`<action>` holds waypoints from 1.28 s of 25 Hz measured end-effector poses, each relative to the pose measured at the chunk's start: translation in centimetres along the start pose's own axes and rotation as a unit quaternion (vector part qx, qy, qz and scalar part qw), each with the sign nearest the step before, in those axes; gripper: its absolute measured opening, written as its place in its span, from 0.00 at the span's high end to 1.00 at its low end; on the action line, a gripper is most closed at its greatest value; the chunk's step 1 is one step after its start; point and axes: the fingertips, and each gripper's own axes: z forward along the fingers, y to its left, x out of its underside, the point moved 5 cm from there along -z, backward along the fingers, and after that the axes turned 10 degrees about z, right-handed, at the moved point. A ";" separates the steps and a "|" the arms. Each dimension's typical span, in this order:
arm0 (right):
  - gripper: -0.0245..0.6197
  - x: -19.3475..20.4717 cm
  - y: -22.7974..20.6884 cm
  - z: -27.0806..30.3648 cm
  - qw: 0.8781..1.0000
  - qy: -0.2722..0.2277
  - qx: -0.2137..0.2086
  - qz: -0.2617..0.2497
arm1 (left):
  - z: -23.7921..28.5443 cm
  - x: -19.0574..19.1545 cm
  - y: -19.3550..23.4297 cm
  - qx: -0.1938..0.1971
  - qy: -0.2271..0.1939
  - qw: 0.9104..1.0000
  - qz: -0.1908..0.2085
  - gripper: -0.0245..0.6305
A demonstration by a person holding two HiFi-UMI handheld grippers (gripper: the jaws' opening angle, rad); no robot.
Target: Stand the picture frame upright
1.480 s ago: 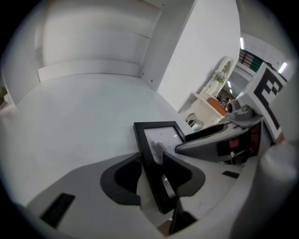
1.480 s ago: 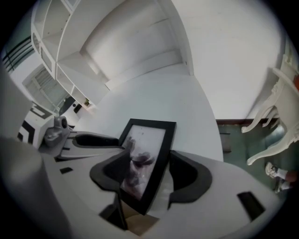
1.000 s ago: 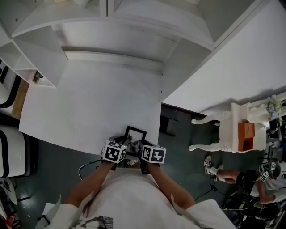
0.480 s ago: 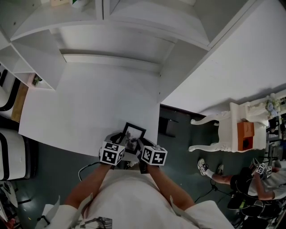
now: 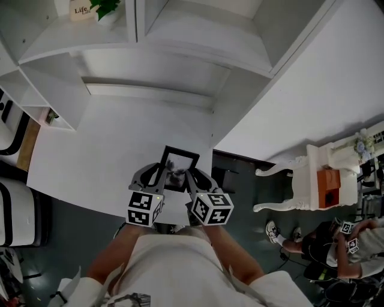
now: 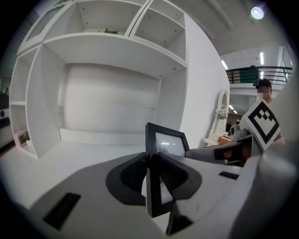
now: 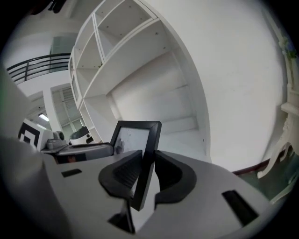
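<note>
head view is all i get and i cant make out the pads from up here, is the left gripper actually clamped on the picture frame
Observer: Yes. In the left gripper view, the left gripper has both pads pressed against one side bar of the picture frame.
Operator: and the right one
Observer: Same there. The right gripper view shows the right gripper shut on the opposite side bar, with the frame's top standing above its jaws.

"Life" on shelf card [image 5: 77, 9]

picture frame [image 5: 177, 169] carried forward, more visible
</note>
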 end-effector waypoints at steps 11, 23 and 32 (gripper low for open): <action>0.82 -9.5 5.3 -1.6 0.990 -0.096 -0.069 -0.078 | -3.0 -10.2 2.0 -0.055 -0.116 0.991 0.042 0.83; 0.82 -20.0 12.4 -4.3 0.957 -0.192 -0.165 -0.144 | -7.7 -21.6 3.8 -0.132 -0.231 0.960 0.092 0.83; 0.82 -26.5 18.1 -5.9 0.922 -0.242 -0.238 -0.186 | -11.9 -29.0 5.4 -0.197 -0.295 0.927 0.123 0.83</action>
